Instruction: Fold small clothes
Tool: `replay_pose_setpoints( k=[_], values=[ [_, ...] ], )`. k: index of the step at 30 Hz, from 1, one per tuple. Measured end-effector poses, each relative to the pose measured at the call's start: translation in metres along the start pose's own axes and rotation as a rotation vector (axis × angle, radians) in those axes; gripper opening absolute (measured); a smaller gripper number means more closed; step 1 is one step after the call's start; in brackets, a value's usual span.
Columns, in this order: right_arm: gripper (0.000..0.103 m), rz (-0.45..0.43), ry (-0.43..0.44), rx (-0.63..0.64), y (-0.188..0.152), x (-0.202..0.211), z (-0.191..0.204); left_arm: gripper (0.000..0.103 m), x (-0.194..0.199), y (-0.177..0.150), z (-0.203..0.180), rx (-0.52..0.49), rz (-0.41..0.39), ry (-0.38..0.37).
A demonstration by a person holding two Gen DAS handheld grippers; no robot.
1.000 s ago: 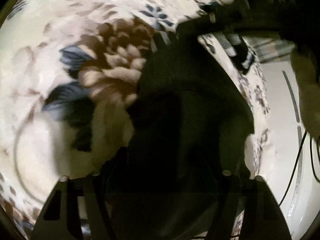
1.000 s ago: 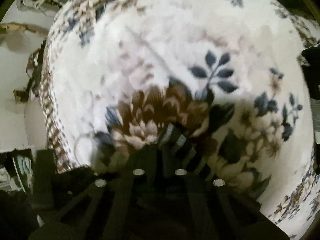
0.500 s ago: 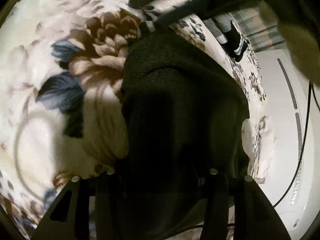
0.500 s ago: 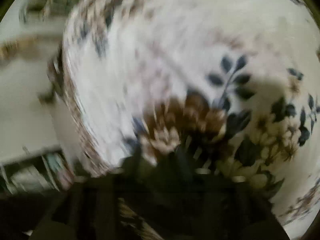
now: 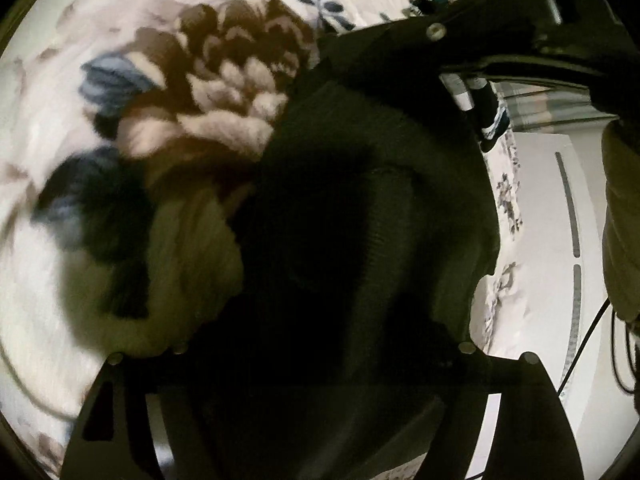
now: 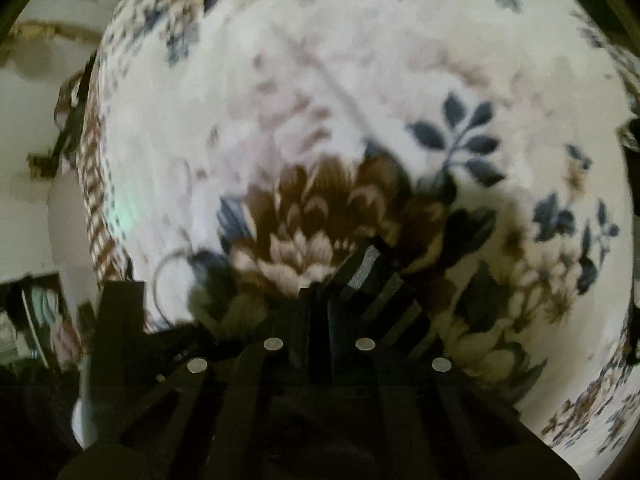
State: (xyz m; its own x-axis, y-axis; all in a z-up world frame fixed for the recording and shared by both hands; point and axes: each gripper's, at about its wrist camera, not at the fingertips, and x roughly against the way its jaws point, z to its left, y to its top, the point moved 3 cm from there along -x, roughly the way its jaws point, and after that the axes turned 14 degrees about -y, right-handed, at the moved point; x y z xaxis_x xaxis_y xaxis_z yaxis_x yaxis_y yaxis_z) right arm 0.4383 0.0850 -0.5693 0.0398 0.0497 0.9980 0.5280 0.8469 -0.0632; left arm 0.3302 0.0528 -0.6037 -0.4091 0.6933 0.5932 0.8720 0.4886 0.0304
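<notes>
A dark knit garment (image 5: 360, 208) lies on the floral blanket (image 5: 120, 20) and fills the middle of the left wrist view. It runs down between the fingers of my left gripper (image 5: 320, 360), which stand wide apart around it. The right gripper (image 5: 436, 32) shows at the top right of that view, at the garment's far edge. In the right wrist view my right gripper (image 6: 320, 316) is shut on the dark fabric with grey stripes (image 6: 380, 284), low over the blanket (image 6: 320, 60).
The blanket's edge and pale floor (image 5: 552, 240) lie at the right of the left wrist view, with thin cables (image 5: 588, 332) there. A striped sock (image 5: 490, 116) lies near the far edge. Clutter (image 6: 36, 320) sits beyond the blanket's left edge.
The right gripper has come back down onto the far edge of the garment. The left gripper has shifted a little and its fingers stand wider apart.
</notes>
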Motion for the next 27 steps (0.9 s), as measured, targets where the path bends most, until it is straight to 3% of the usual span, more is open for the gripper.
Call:
replay_pose_setpoints(
  k=[1, 2, 3, 6, 11, 14, 16, 17, 21, 27],
  values=[
    [0.006, -0.026, -0.008, -0.021, 0.0, 0.007, -0.002, 0.071, 0.001, -0.001, -0.001, -0.007, -0.005, -0.015],
    [0.005, -0.044, -0.012, -0.034, 0.0, 0.01, -0.004, 0.053, 0.0, -0.002, -0.003, -0.021, -0.002, -0.032],
    [0.005, -0.061, -0.025, -0.044, 0.002, 0.014, -0.003, 0.045, 0.0, -0.005, -0.006, -0.04, 0.006, -0.038],
    [0.005, -0.073, -0.032, -0.118, 0.007, 0.012, -0.024, 0.038, 0.001, -0.013, -0.013, -0.073, 0.016, -0.035],
    [0.004, -0.056, -0.007, -0.237, 0.016, -0.014, -0.044, 0.039, 0.002, -0.021, -0.012, -0.061, 0.035, -0.03],
    [0.0, -0.072, 0.009, -0.309, 0.021, -0.02, -0.055, 0.058, 0.007, -0.014, -0.001, 0.052, 0.082, -0.028],
    [0.001, 0.002, 0.218, -0.421, 0.018, -0.018, -0.077, 0.065, 0.025, -0.004, -0.006, 0.058, 0.033, -0.043],
    [0.006, 0.006, 0.26, -0.453, 0.012, -0.01, -0.088, 0.069, 0.032, 0.001, -0.009, 0.056, 0.007, -0.041],
    [0.061, -0.088, 0.243, -0.547, -0.044, 0.035, -0.142, 0.071, 0.051, 0.045, -0.018, 0.052, -0.083, -0.04],
    [0.064, -0.053, 0.212, -0.812, -0.195, 0.027, -0.203, 0.068, 0.016, 0.101, -0.015, -0.005, -0.037, 0.035]
  ],
)
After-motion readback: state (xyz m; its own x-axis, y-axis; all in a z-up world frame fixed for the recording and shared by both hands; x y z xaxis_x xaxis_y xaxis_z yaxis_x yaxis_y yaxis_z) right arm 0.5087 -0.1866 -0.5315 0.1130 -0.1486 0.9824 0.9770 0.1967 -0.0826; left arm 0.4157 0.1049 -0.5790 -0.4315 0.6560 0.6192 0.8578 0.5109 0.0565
